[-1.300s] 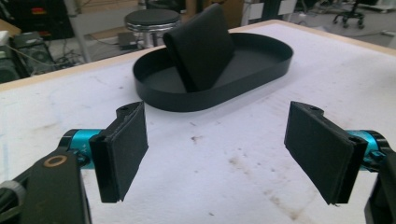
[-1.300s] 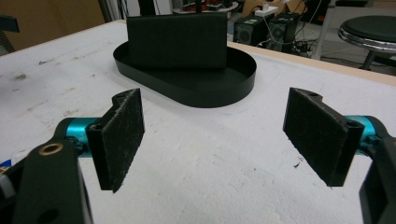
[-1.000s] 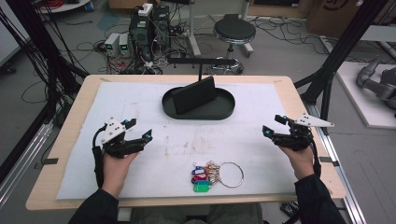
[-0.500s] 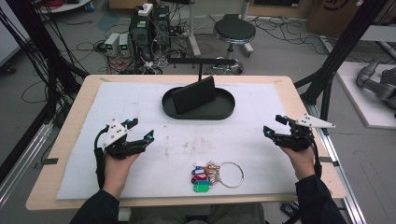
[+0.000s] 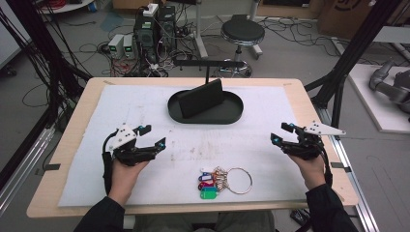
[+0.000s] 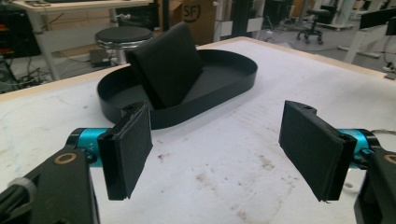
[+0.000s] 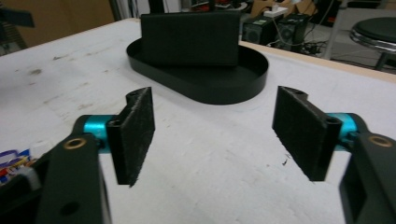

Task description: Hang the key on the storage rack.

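The left gripper [image 5: 148,137] hovers over the stained white mat [image 5: 121,188] with its jaws spread wide and nothing between them; in the left gripper view the two black pads [image 6: 130,149] frame bare mat, so it looks parked in a ready pose, not working. Ahead of it and off to its right sits the black oval plastic tray [image 5: 232,113], with a black rectangular wallet-like pouch [image 5: 200,98] leaning tilted inside it, propped against the tray wall, probably so that it stays upright.

Between the two grippers, nearer the person's edge of the table, lies the bunch of keys with coloured plastic tags on a large metal ring [image 5: 220,181]. It rests flat on the mat, to the right of and behind the left gripper's tips, and to the left of and behind the right gripper's. It is the thing nearest both, so the work most likely begins there; neither gripper touches it.

The right gripper [image 5: 283,134] is likewise spread open and empty, pointing towards the tray, which lies ahead of it in the right gripper view. The tags [image 7: 11,161] show just beside its left jaw.
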Action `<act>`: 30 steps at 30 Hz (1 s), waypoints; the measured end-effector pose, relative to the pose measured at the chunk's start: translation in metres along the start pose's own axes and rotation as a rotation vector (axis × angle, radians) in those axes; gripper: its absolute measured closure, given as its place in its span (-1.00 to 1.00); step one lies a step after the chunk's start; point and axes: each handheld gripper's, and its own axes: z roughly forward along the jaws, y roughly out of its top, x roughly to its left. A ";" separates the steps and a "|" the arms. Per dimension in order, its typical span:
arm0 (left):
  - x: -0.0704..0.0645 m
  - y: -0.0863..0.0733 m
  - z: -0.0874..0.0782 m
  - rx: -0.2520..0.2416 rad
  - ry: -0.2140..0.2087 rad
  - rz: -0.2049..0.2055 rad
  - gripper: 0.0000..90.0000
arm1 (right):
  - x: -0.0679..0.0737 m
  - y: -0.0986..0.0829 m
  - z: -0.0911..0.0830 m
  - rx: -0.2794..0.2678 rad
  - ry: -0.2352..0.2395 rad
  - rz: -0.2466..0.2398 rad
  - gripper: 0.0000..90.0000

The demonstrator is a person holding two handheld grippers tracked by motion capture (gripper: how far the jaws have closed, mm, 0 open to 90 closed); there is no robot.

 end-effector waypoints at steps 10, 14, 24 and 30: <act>-0.010 0.002 0.017 0.035 -0.059 0.026 -0.43 | 0.030 -0.007 0.013 0.108 0.104 -0.057 0.01; -0.011 0.002 0.020 0.037 -0.066 0.025 -0.43 | 0.041 -0.009 0.017 0.151 0.119 -0.061 0.12; -0.011 0.002 0.021 0.042 -0.061 0.030 -0.43 | 0.068 -0.017 0.022 0.253 0.113 -0.017 0.23; -0.012 0.001 0.022 0.042 -0.061 0.030 -0.43 | 0.079 -0.031 0.036 0.322 0.120 -0.032 0.42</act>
